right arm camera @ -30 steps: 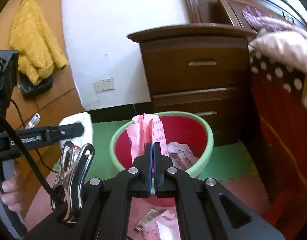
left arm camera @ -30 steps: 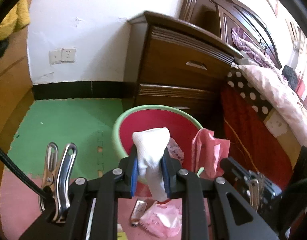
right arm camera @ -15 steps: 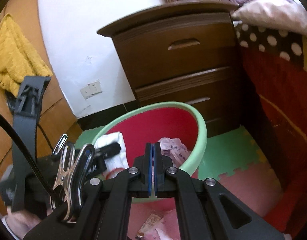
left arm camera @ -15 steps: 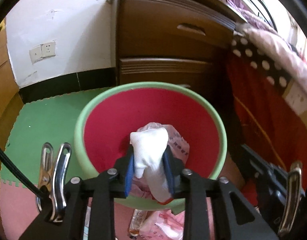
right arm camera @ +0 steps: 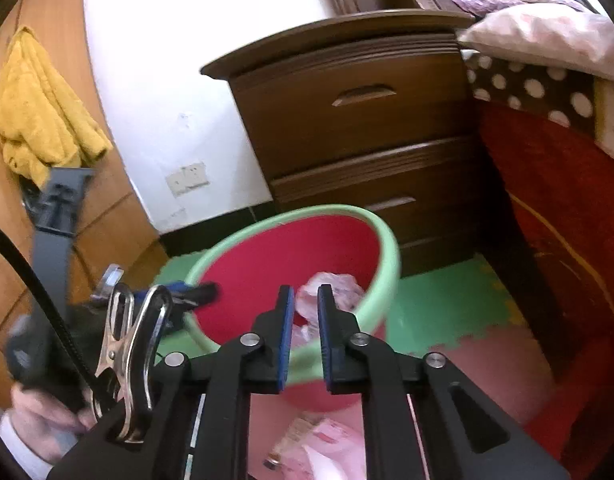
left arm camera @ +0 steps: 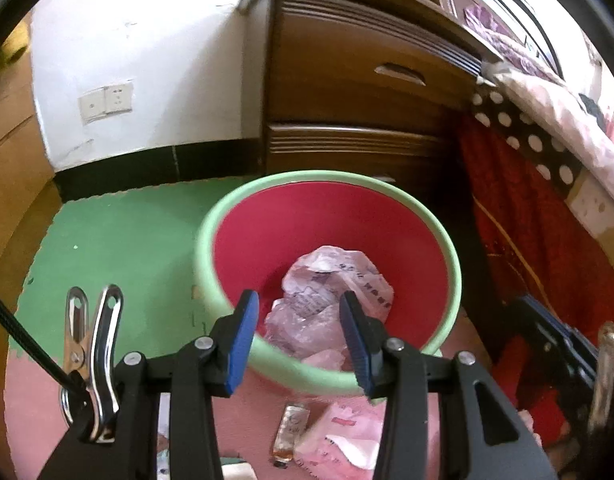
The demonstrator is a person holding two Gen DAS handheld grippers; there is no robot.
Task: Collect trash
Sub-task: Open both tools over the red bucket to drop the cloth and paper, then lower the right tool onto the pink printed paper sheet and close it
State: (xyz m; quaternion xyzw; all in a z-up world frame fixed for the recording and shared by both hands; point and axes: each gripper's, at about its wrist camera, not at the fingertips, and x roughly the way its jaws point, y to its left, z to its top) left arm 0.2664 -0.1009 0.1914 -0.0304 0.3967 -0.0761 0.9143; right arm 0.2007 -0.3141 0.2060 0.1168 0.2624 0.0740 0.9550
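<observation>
Above the bin [left arm camera: 211,236], both tools [left arm camera: 299,332] [right arm camera: 305,326] are opening, empty; at 6 o'clock, we risk missing floor wrappers [left arm camera: 343,432].

From my end the mouth of the red bin [left arm camera: 387,240] is wide open from above, only crumpled plastic bags [left arm camera: 335,280] piled low at the bottom, so there's plenty of room to dip in. The dark wooden nightstand [left arm camera: 367,92] stands right behind its green rim [left arm camera: 211,224], and the bed with the red skirt [right arm camera: 555,200] boxes in the right side. The green foam mat [left arm camera: 119,248] to the left is bare. In front of the bin, a pink wrapper [left arm camera: 347,436] and a small vial [left arm camera: 291,432] litter the floor.
</observation>
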